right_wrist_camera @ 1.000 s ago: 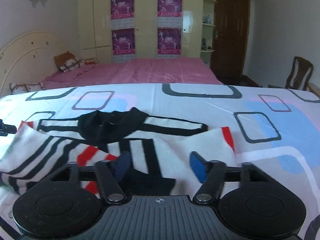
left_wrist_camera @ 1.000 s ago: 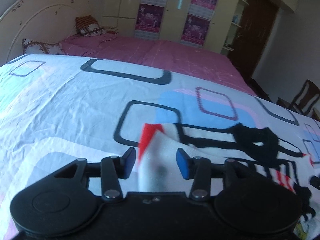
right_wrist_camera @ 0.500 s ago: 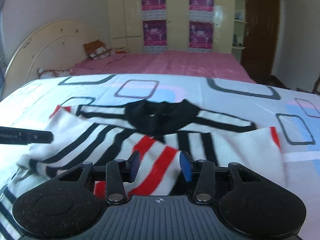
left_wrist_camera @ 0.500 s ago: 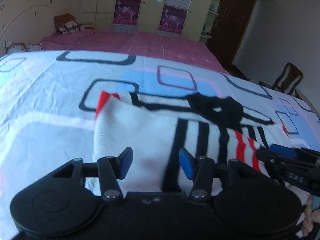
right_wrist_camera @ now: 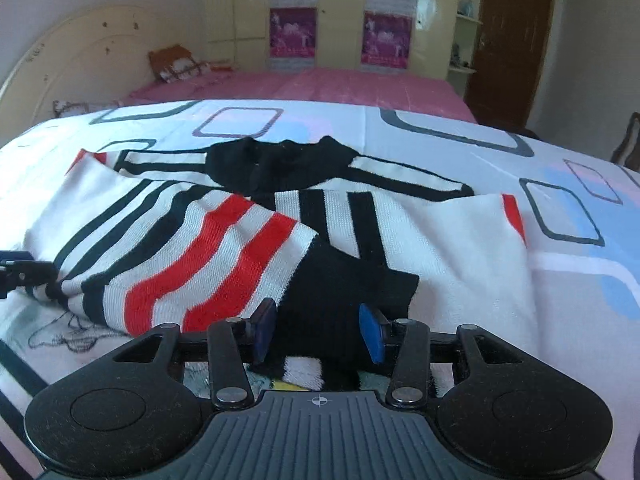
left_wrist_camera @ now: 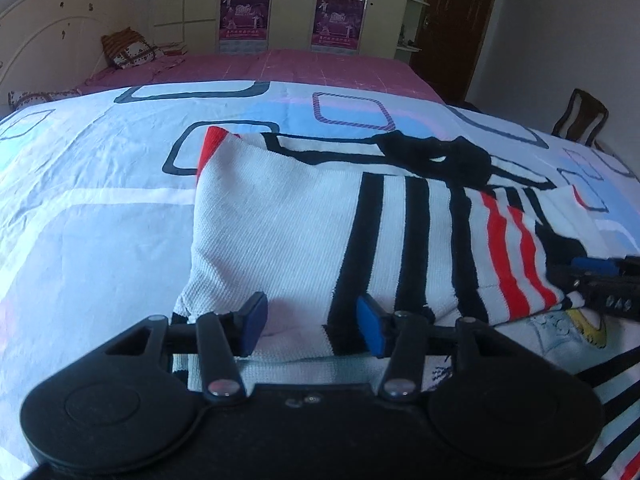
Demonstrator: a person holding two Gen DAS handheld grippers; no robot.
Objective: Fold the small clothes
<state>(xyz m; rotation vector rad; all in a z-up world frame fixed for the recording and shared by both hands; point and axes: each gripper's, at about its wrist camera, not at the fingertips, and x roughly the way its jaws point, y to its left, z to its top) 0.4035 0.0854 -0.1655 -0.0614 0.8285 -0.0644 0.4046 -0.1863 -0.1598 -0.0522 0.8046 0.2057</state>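
Striped knit top (left_wrist_camera: 288, 232) lying on the patterned sheet (left_wrist_camera: 92, 208) of the bed, black collar (right_wrist_camera: 276, 164) at the far side, both sleeves folded in across the body. The garment appears light, soft and limp, likely to sag and slide out of its folds if lifted by a single layer; the knit looks grippy rather than slippery. A sound hold would be at the near hem, pinching all stacked layers together, one grip to each side.

Left hand-held gripper (left_wrist_camera: 310, 326): jaws part-way apart, the blue pads (left_wrist_camera: 370, 328) straddling the white and black-striped near edge of the left folded panel; cloth lies between them, with a gap visible at either pad, so nothing is clamped.

Right hand-held gripper (right_wrist_camera: 318, 332): jaws likewise part-way apart, set over the black cuff (right_wrist_camera: 344, 288) of the red-striped sleeve; the fabric sits between the pads without being pinched. Its tip appears at the right edge of the left wrist view.
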